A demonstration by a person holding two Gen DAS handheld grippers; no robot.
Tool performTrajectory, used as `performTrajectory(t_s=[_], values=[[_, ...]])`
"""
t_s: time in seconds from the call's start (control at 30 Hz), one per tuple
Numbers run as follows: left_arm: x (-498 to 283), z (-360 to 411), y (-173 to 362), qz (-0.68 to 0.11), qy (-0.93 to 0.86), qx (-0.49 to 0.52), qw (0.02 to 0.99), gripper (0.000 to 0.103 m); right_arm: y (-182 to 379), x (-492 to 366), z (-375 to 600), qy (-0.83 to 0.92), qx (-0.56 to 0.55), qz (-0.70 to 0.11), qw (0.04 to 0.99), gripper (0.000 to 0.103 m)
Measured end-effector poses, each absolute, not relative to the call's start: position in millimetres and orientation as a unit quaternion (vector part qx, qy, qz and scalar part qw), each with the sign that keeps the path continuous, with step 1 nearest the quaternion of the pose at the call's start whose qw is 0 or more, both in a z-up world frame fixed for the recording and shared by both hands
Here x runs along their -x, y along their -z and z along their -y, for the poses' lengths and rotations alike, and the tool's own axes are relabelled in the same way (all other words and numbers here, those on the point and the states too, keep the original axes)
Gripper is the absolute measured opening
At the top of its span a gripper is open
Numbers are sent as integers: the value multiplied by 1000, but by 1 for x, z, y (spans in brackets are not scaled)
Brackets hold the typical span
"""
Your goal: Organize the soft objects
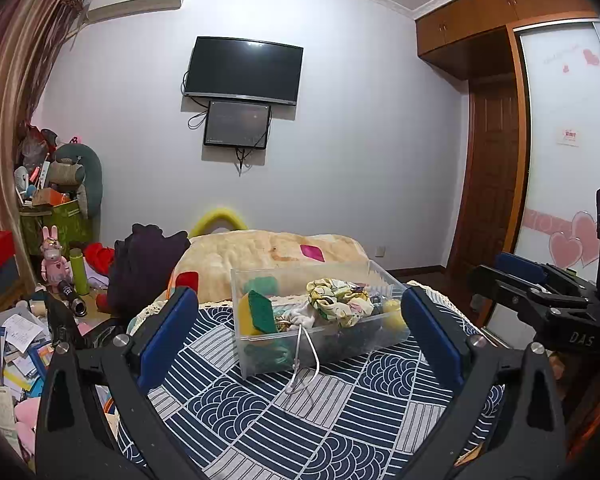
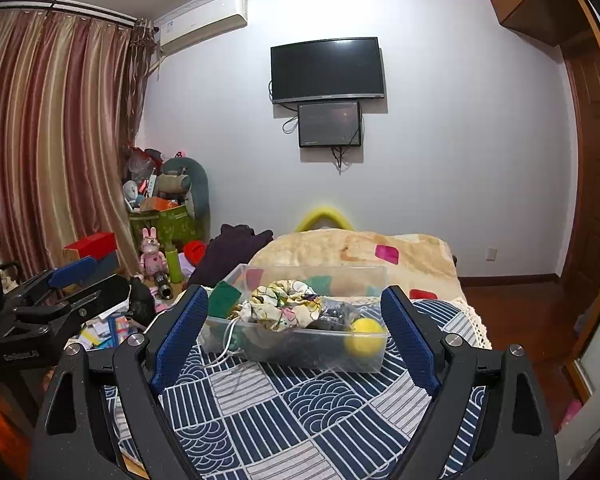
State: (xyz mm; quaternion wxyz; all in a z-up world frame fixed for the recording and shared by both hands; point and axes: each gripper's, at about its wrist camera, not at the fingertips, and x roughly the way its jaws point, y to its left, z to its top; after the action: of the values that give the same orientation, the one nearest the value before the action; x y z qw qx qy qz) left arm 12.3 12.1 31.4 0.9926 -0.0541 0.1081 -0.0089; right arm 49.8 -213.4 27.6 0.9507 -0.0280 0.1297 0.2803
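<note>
A clear plastic bin (image 1: 380, 336) (image 2: 374, 354) stands on a blue-and-white patterned cloth (image 1: 332, 412) (image 2: 300, 412). It holds a yellow-and-green sponge (image 1: 256, 312) (image 2: 222, 298), a floral cloth bundle (image 1: 336, 300) (image 2: 280, 306), a yellow ball (image 2: 364, 338) (image 1: 394, 314) and dark fabric. A white cord (image 1: 304, 364) (image 2: 228, 350) hangs over the bin's near wall onto the cloth. My left gripper (image 1: 300, 336) is open and empty, just short of the bin. My right gripper (image 2: 296, 332) is open and empty, also in front of the bin.
A beige blanket (image 1: 268, 252) (image 2: 356, 252) lies behind the bin with dark clothes (image 1: 148, 264) (image 2: 228, 252) at its left. Clutter of papers, toys and boxes (image 1: 20, 344) (image 2: 156, 248) fills the floor on the left. A wardrobe and door (image 1: 496, 184) stand at right.
</note>
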Motion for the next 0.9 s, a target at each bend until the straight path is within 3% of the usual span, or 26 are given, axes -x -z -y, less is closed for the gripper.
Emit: performTrajectory(t_s=[0.57, 0.7, 0.9], values=[[-15, -11, -29, -112, 15, 60, 992, 103, -28, -49, 213, -280, 28, -129, 951, 88], [-14, -12, -30, -112, 19, 63, 991, 103, -28, -49, 212, -278, 23, -128, 952, 96], [-13, -10, -30, -111, 22, 60, 992, 103, -28, -47, 212, -273, 25, -124, 954, 101]])
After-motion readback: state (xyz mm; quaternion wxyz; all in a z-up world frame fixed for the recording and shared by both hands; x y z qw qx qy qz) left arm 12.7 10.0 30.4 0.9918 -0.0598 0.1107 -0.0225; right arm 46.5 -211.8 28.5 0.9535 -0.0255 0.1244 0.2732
